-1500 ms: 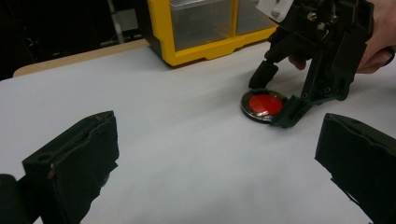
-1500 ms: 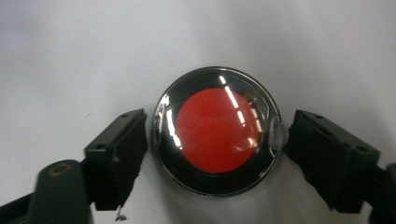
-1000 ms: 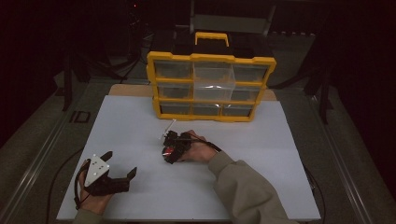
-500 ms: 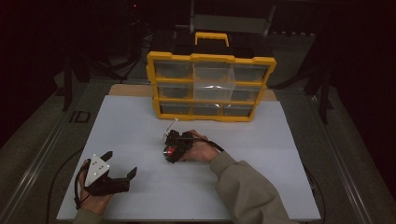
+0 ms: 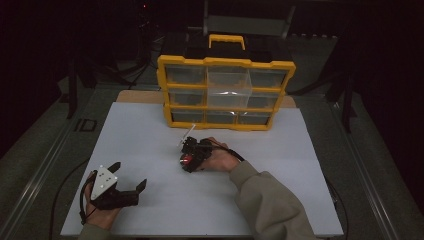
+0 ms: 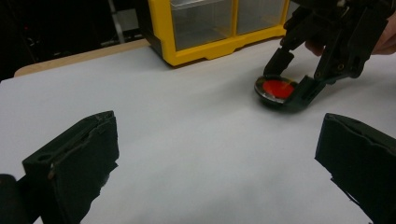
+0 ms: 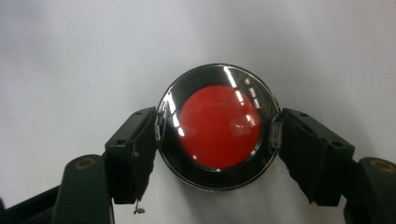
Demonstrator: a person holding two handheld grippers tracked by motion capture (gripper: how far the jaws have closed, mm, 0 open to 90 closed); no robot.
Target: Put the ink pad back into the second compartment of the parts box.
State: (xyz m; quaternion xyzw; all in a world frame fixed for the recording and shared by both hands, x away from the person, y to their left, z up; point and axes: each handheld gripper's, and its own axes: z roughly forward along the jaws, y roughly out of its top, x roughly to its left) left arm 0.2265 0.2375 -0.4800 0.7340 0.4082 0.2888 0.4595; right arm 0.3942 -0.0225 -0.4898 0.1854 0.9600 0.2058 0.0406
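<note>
A round clear case with a red disc inside (image 7: 218,127) lies flat on the white board (image 5: 150,140). My right gripper (image 7: 218,140) points down at it, and both black pads press on the case's rim from opposite sides. The high view has this gripper (image 5: 190,157) at mid-table with the red disc (image 5: 187,161) showing under it. From the left gripper view, the case (image 6: 276,88) sits between the right gripper's (image 6: 285,86) fingers at upper right. My left gripper (image 5: 129,175) rests low at the board's front left, jaws wide open and holding nothing (image 6: 219,158).
A yellow organizer with clear drawers (image 5: 227,92) stands upright at the back of the board, a hand's length beyond the right gripper. A wooden edge (image 6: 79,55) shows behind the board. Dark table rails run along both sides.
</note>
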